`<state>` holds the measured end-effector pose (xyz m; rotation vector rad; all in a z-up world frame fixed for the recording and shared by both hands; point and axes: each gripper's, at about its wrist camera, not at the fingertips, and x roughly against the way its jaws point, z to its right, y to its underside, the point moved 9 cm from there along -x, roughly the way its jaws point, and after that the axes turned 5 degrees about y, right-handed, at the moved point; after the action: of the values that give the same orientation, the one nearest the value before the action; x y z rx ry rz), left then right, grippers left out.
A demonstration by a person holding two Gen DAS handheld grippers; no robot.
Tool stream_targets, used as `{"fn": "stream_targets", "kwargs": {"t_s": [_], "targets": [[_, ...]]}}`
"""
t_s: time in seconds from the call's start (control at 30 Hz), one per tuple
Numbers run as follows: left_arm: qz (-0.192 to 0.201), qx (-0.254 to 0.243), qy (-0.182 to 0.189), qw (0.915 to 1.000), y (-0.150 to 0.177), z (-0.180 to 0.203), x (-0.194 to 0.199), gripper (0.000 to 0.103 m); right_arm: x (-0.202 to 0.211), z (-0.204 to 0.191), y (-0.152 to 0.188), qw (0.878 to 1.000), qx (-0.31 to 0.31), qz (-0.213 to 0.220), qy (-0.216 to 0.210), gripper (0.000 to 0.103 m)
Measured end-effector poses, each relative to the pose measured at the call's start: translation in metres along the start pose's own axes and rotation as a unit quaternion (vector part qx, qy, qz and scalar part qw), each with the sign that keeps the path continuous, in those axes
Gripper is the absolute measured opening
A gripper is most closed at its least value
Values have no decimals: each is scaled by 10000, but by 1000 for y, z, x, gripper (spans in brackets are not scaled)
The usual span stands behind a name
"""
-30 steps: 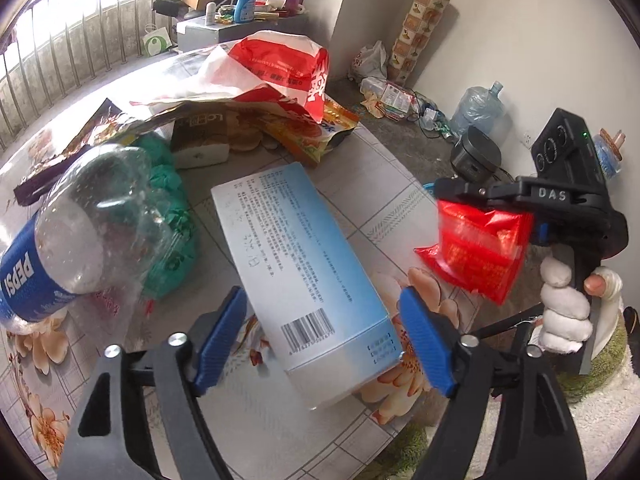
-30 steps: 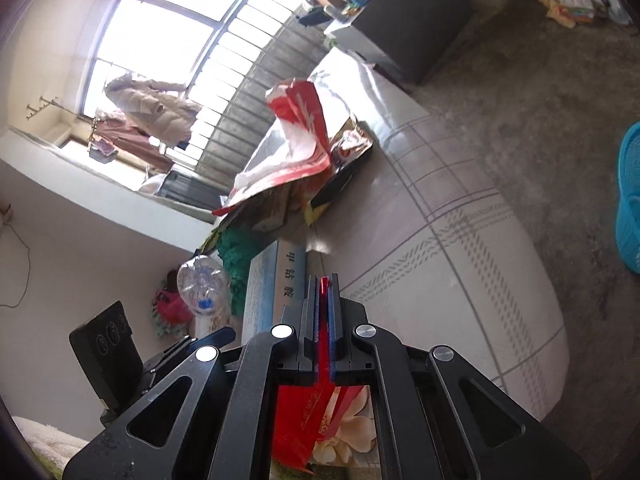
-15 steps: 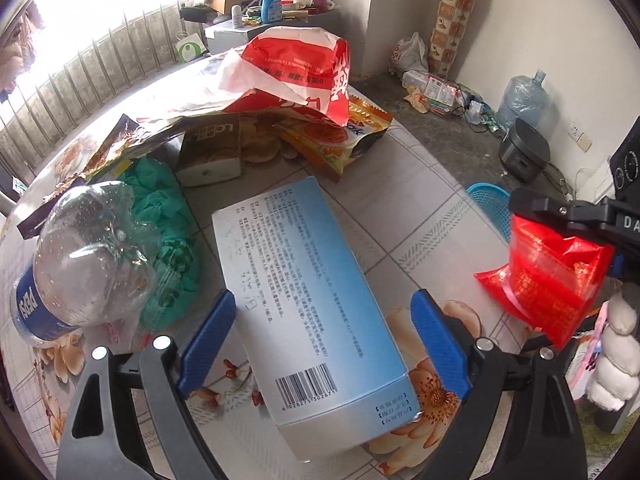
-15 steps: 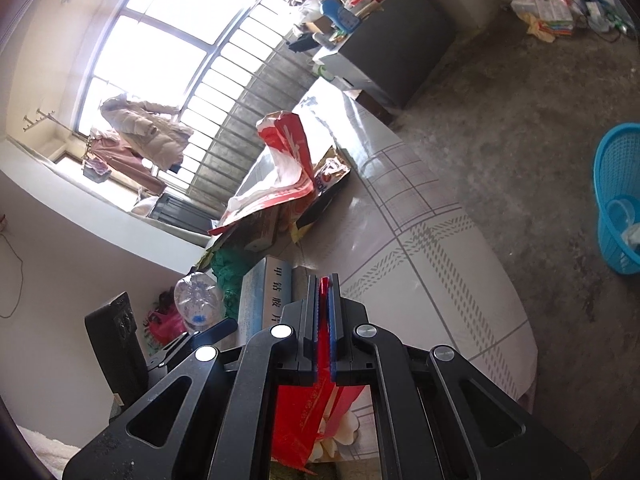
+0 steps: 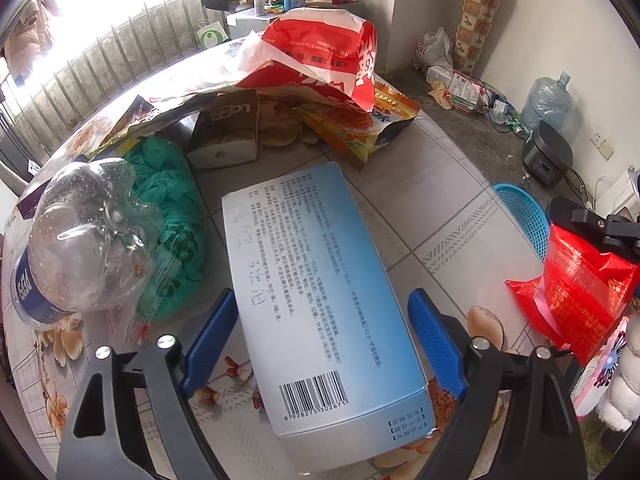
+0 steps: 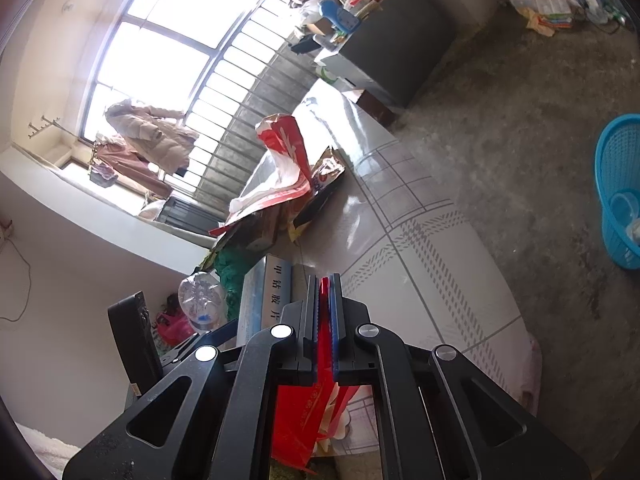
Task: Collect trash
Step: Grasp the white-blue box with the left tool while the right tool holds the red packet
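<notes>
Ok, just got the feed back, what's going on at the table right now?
Trash pickup is under way. The right gripper is shut on a red wrapper, held off the table's edge. The left gripper straddles the long blue box lying on the table; its jaws have just been closing a little, but the pads do not press on the box yet. A Pepsi bottle, green bag and more wrappers remain. The blue basket stands on the floor.

A lived-in home room: coats (image 6: 150, 136) hang at the barred window (image 6: 168, 52), floral-cloth table (image 5: 452, 216).
</notes>
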<state>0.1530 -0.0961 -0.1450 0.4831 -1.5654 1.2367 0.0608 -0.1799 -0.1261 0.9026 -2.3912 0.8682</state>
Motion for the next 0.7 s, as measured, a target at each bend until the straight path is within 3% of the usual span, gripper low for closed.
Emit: {"fn": "stream_targets", "kwargs": {"t_s": [0.33,0.53,0.7], "targets": [[15,-15,145,9999,7,5,9,78,4,1,-1,10000,-41,36,-62,4],[54,131,787,9968,17,17,29,77,10,-2,-7,9997,-51,152,-183,4],[251,30,1099,9936,12,31,49,76,19,-1,-16,9990,-103,316,-288,4]]}}
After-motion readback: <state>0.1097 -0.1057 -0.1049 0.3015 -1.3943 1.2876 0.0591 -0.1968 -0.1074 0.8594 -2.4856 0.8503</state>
